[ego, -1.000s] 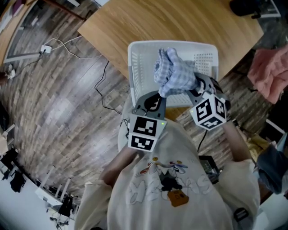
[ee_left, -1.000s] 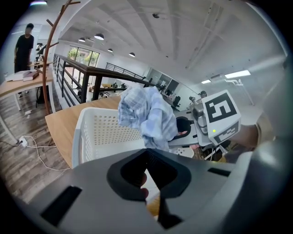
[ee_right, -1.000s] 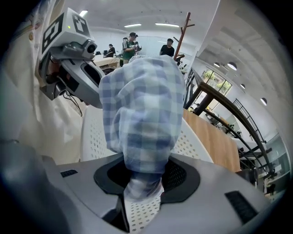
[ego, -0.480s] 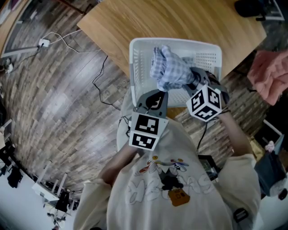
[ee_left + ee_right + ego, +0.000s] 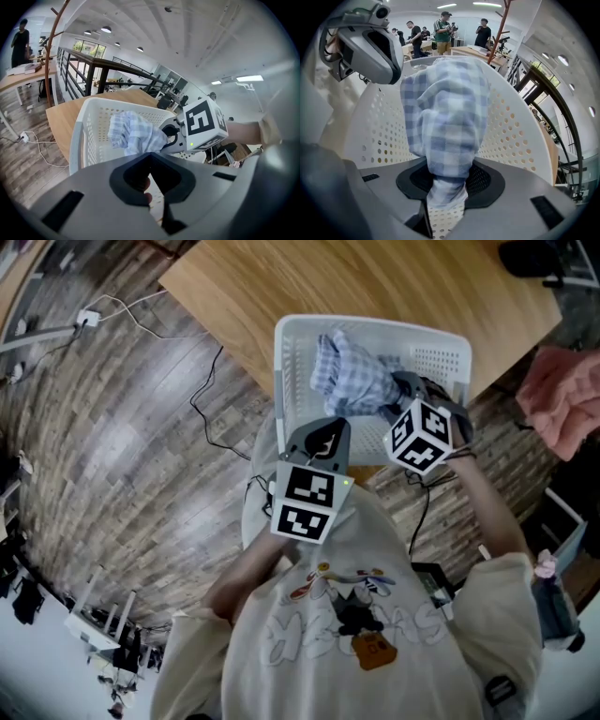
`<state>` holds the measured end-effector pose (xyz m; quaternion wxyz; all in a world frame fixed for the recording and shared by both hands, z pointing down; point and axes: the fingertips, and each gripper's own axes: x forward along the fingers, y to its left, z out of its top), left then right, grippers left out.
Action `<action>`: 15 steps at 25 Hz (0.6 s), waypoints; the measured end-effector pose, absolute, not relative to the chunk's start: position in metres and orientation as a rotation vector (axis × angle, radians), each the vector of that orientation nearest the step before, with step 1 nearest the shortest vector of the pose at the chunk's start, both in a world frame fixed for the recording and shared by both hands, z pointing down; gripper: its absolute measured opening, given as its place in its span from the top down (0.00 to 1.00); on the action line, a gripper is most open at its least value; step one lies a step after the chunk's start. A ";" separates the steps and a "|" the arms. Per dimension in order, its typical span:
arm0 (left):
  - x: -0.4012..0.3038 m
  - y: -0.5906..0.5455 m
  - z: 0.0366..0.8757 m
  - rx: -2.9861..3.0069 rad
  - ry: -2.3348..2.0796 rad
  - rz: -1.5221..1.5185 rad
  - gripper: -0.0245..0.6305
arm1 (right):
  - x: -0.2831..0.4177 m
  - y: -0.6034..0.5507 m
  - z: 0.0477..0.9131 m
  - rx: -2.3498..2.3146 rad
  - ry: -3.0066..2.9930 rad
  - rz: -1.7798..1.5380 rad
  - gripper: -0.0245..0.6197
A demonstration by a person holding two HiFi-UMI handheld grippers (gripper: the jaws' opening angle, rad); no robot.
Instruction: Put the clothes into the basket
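A blue-and-white checked cloth [image 5: 349, 381] hangs bunched over the white perforated basket [image 5: 291, 362], which stands at the near edge of a wooden table [image 5: 375, 277]. My right gripper [image 5: 396, 395] is shut on the cloth's lower end, and in the right gripper view the cloth [image 5: 445, 117] rises from between the jaws of the right gripper [image 5: 447, 192] with the basket wall [image 5: 515, 136] behind. My left gripper [image 5: 323, 430] hovers at the basket's near rim, jaws together and holding nothing. In the left gripper view the cloth [image 5: 133, 133] sits above the basket [image 5: 89, 136].
A pink garment [image 5: 562, 399] lies to the right of the table. Cables [image 5: 202, 381] trail over the wood floor on the left. A dark object [image 5: 553, 259] sits at the table's far right corner. Several people [image 5: 443, 28] stand far off in the room.
My right gripper has carried the checked cloth slightly forward and left, over the middle of the basket. The left gripper has stayed near the basket's near rim.
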<state>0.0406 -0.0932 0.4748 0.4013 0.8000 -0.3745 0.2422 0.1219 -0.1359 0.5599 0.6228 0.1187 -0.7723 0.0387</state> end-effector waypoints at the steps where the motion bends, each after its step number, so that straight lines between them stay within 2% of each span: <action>1: 0.041 -0.095 0.476 2.022 -0.944 0.612 0.96 | 0.122 -0.137 0.564 0.263 -1.764 0.087 0.70; 15: 0.047 -0.108 0.491 1.999 -0.901 0.600 0.96 | 0.128 -0.140 0.617 0.135 -1.658 0.127 0.70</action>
